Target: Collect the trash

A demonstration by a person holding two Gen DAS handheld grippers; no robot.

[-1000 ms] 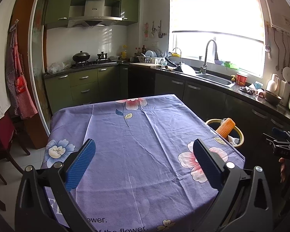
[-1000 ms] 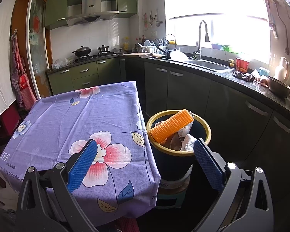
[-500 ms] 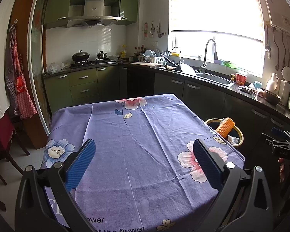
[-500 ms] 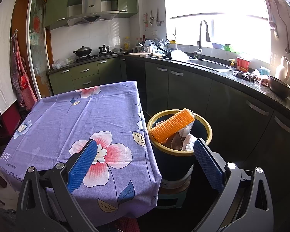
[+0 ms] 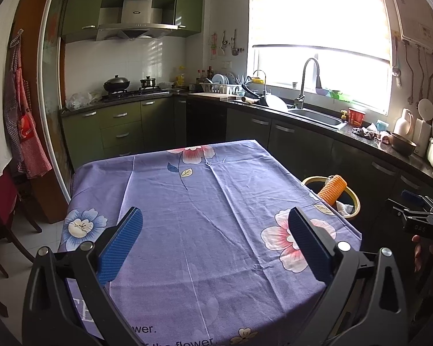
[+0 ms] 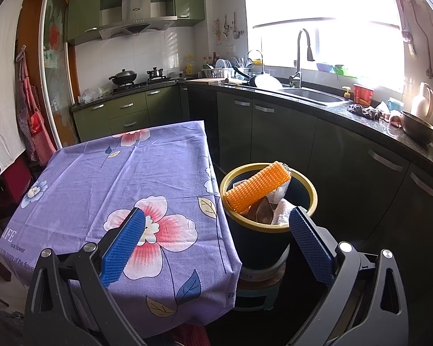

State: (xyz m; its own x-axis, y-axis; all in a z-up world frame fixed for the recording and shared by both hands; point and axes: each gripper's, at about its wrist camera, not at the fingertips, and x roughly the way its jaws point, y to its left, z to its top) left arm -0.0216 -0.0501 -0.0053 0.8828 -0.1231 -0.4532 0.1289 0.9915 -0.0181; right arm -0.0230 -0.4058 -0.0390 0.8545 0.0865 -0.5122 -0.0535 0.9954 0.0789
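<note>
Here the left gripper [image 5: 215, 225] hangs over the table [image 5: 205, 207], and its two blue fingers [image 5: 121, 242] are spread wide with nothing between them. The table wears a purple cloth with big flowers on it. The top of the cloth is bare.

The right gripper [image 6: 216, 230] is wide too, and it holds nothing. It points at the spot where the table corner meets the bin [image 6: 270, 230]. In the left camera it shows only as a dark piece at the far right edge [image 5: 421, 219], with a bit of a hand [image 5: 427, 252] under it.

The bin is dark with a yellow rim. It stands on a small stool [image 6: 259, 285] on the floor, just beside the right side of the table. The trash is in the bin. An orange bumpy roll [image 6: 258, 190] leans across the top, with one end poking over the rim. Under it lie some white crumpled paper [image 6: 283, 212] and a brownish wrapper [image 6: 262, 212].

Behind all this runs a dark counter [image 6: 360, 115] with a sink [image 6: 311, 95] and a tap [image 6: 301, 54] under a bright window. Green cupboards [image 5: 121, 127] and a stove with two pots [image 5: 117, 82] sit at the back.
</note>
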